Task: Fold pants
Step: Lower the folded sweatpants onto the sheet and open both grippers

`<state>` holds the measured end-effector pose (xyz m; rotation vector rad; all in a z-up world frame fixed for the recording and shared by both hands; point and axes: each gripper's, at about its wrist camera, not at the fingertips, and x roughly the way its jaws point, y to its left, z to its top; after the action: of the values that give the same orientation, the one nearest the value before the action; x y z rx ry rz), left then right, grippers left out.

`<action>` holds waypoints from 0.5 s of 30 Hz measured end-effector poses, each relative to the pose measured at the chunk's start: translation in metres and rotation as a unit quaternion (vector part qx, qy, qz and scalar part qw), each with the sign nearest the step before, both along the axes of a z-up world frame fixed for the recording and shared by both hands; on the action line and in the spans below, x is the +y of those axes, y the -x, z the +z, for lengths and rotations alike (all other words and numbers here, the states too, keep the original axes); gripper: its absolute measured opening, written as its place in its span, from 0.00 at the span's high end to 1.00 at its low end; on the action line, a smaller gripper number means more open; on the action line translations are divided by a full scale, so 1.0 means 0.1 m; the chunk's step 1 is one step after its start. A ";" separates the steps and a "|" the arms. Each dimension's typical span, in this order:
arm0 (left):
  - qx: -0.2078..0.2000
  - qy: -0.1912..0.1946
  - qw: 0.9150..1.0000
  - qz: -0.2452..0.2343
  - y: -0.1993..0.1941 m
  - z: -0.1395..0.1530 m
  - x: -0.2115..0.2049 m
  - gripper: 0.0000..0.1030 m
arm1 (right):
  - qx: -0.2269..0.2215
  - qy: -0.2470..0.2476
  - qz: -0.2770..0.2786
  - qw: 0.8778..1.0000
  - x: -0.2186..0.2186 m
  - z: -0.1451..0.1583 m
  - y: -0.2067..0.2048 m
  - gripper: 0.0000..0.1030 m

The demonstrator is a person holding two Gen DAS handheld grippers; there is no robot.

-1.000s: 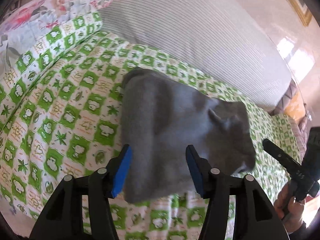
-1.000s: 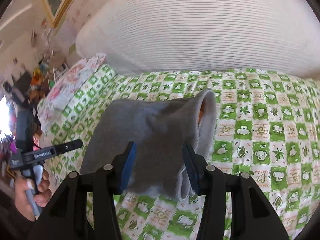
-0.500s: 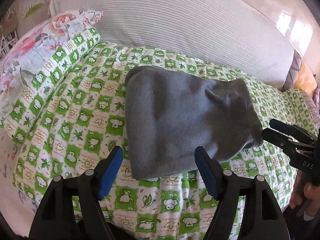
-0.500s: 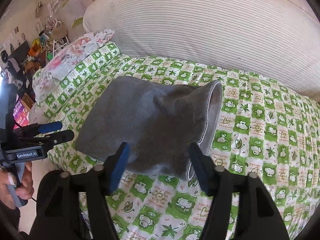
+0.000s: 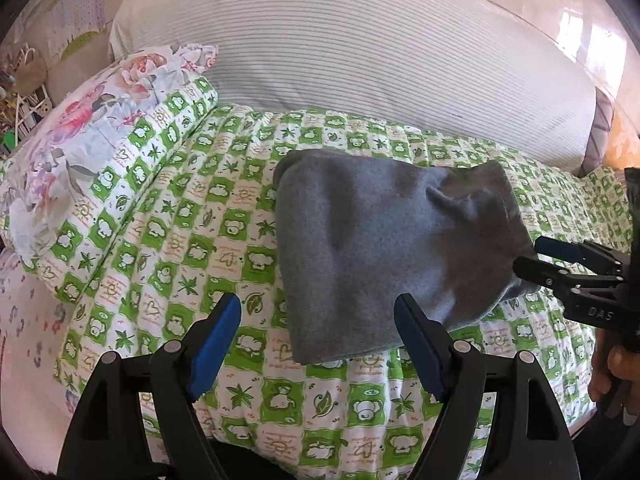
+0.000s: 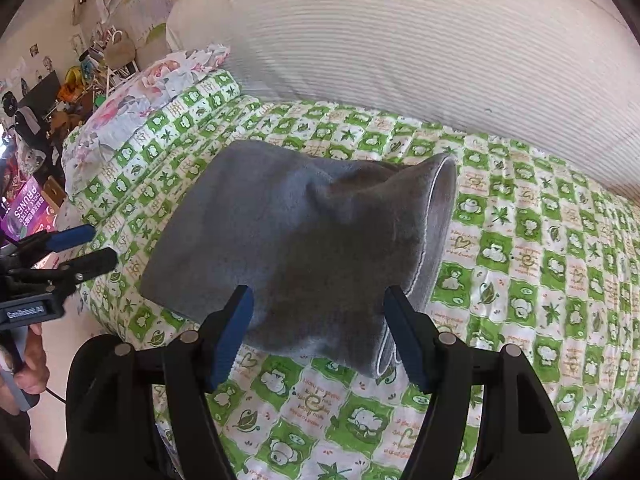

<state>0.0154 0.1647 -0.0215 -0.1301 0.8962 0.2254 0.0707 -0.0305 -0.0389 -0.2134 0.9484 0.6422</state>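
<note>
The grey pants (image 5: 384,248) lie folded into a thick rectangle on the green-and-white patterned quilt (image 5: 192,216); they also show in the right wrist view (image 6: 304,248), with the waistband edge at their right side. My left gripper (image 5: 318,340) is open and empty, just in front of the bundle's near left corner. My right gripper (image 6: 320,332) is open and empty, its jaws either side of the bundle's near edge without gripping it. Each gripper shows at the edge of the other's view: the right one (image 5: 560,260), the left one (image 6: 76,248).
A large striped white bolster (image 5: 360,56) runs along the back of the bed. A floral pillow (image 5: 80,128) lies at the left. The bed's front edge is close below the grippers. Cluttered shelves and boxes (image 6: 48,120) stand left of the bed.
Both grippers have pulled back from the pants and opened wider. The bundle now lies settled flat on the quilt.
</note>
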 end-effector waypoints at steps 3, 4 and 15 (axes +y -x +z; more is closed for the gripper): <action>-0.003 -0.009 1.000 0.003 0.02 0.02 0.00 0.22 | 0.015 0.026 -0.009 1.000 -0.01 -0.13 -0.07 0.32; -0.004 -0.014 1.000 0.003 0.03 0.04 -0.01 0.22 | 0.022 0.031 -0.015 0.999 -0.03 -0.16 -0.09 0.32; -0.014 -0.053 0.998 -0.012 0.11 0.15 -0.16 0.19 | -0.016 0.034 0.038 0.999 -0.01 0.14 0.06 0.18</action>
<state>0.0049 0.1486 -0.0063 -0.0247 0.8562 0.2474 0.0650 -0.0317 -0.0249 -0.3212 0.9365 0.6747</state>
